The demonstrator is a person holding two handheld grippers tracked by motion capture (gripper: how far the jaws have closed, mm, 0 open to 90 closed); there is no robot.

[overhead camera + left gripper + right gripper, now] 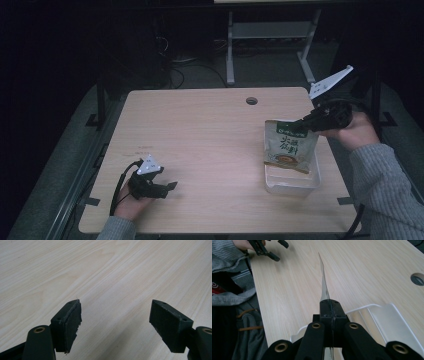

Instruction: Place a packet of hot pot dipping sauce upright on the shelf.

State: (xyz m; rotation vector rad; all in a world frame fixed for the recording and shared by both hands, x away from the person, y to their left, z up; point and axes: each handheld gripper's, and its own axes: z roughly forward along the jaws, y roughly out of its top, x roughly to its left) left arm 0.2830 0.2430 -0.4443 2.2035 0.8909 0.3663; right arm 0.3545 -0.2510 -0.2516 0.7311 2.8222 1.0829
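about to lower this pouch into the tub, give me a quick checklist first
1. Right tongs shut on the snack pouch at its top edge: ok.
2. Pouch hanging over the clear plastic tub: ok.
3. Pouch's lower edge already inside the tub: cannot tell.
4. Tub sitting flat on the table: ok.
5. Left tongs open, holding nothing, well away from the tub: ok.
6. Tub free of other contents: cannot tell, pouch hides part.
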